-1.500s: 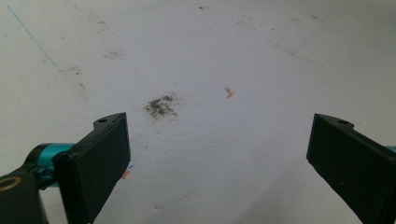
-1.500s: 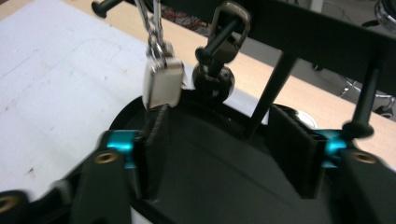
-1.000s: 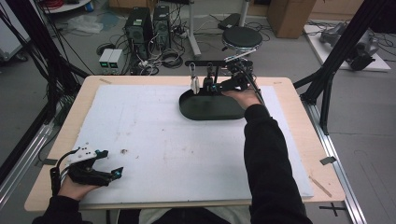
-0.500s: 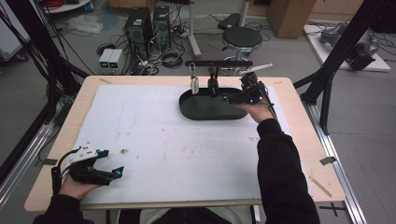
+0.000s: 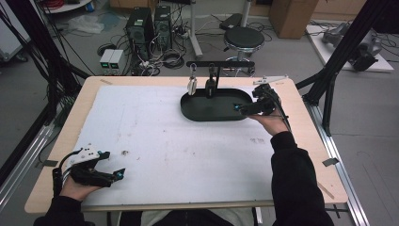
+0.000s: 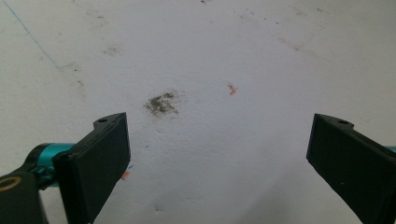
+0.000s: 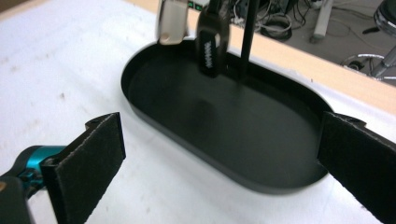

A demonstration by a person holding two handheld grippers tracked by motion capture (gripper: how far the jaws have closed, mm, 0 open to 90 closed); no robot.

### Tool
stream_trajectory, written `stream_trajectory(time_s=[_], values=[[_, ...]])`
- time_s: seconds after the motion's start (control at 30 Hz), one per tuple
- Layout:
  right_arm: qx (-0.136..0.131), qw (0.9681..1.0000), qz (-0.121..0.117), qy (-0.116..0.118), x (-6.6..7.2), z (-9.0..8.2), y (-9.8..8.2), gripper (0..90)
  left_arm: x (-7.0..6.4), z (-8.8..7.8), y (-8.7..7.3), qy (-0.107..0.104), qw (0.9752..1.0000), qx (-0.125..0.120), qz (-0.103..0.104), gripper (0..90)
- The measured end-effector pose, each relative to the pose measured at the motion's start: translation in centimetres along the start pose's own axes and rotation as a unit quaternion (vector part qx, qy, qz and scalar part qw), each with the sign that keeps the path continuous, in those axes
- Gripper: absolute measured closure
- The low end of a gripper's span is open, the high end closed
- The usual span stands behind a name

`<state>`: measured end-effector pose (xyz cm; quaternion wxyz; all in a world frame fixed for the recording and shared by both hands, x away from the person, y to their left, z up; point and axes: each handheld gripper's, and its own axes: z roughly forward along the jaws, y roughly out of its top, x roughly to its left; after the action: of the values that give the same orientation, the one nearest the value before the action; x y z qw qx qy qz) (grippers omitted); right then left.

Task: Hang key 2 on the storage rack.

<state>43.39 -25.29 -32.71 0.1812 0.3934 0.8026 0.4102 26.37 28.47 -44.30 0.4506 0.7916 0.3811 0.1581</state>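
A black oval tray (image 5: 202, 112) lies at the far middle of the white mat, also seen as the tray (image 7: 261, 154) in the right gripper view. A thin black stand (image 5: 220, 63) rises from it; a silver key fob (image 5: 192, 84) and a black key fob (image 5: 210, 87) hang from its bar. The same silver fob (image 7: 170, 21) and black fob (image 7: 209, 46) dangle over the tray's far end. My right gripper (image 5: 243, 109) is open at the tray's right end, nothing between its jaws. My left gripper (image 5: 115, 173) is open at the near left, low over bare mat (image 6: 205, 116).
The white mat (image 5: 155, 141) covers most of the wooden table (image 5: 308, 136). A small dark smudge (image 6: 161, 102) marks the mat ahead of the left gripper. Beyond the far edge stand a stool (image 5: 244, 37), computer towers (image 5: 148, 21) and cables on the floor.
My right hand and gripper have drawn back from the stand's bar to the tray's right end, and now the jaws are open and empty. The left gripper has stayed in place.
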Motion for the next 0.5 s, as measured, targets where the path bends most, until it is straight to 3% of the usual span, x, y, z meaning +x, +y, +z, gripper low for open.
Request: stream_trajectory(time_s=[0.13, 0.3, 0.5], values=[[-0.006, 0.9999, 0.003, 0.007, 0.0, -0.4, -1.2, 0.8, 0.0, 0.0, 0.0, 0.001, 1.0000, 0.002, 0.000, 6.6], [-0.008, 0.9998, -0.014, 0.008, 0.1, -0.7, -3.0, 0.8, 0.0, 0.0, 0.0, 0.001, 1.0000, 0.001, 0.000, 6.6], [-0.015, 0.9998, -0.010, 0.004, 0.3, -1.3, -5.1, 0.8, 0.0, 0.0, 0.0, 0.001, 1.0000, 0.002, 0.000, 6.6]])
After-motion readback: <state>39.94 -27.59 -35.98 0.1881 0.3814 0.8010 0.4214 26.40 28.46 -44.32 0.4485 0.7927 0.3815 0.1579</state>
